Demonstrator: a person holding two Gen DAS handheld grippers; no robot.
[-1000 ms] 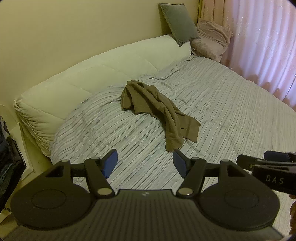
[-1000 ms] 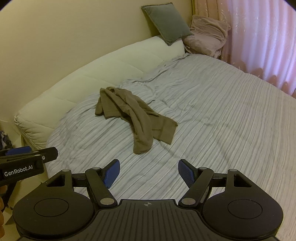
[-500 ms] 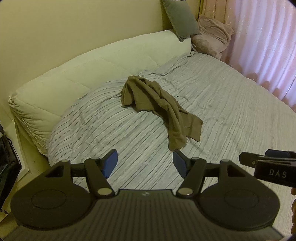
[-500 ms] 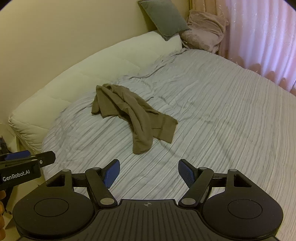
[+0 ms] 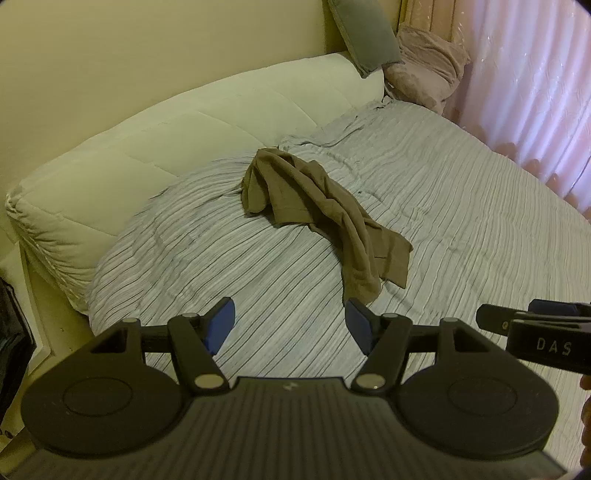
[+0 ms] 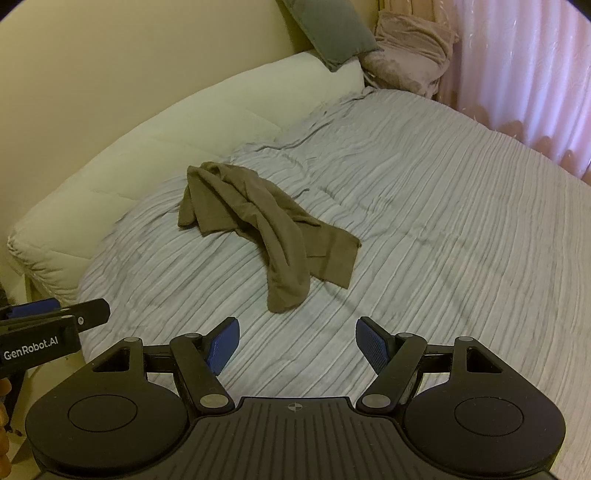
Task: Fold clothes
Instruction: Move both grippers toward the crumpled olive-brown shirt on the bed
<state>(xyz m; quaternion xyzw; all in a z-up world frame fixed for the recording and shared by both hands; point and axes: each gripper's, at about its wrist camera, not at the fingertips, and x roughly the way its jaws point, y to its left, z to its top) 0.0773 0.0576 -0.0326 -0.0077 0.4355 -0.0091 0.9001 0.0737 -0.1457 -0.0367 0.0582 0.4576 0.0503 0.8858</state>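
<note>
A crumpled olive-brown garment (image 5: 317, 206) (image 6: 258, 221) lies in a loose heap on the grey striped bedspread (image 5: 461, 206) (image 6: 443, 206), left of the bed's middle. My left gripper (image 5: 290, 325) hovers open above the bed's near edge, short of the garment's lower end. My right gripper (image 6: 297, 343) is open too, a little nearer than the garment and to its right. Neither holds anything. Each gripper's body shows at the side of the other's view.
A cream padded headboard (image 5: 192, 144) (image 6: 147, 147) runs along the far left. A grey cushion (image 5: 365, 33) and a pink pillow (image 5: 428, 66) sit at the far corner. Pink curtains (image 5: 535, 81) hang on the right. Dark furniture (image 5: 11, 332) stands at the left edge.
Both grippers have moved forward and closer to the bed, so the garment looks larger and nearer. Their jaws stayed open. The garment has not moved.
</note>
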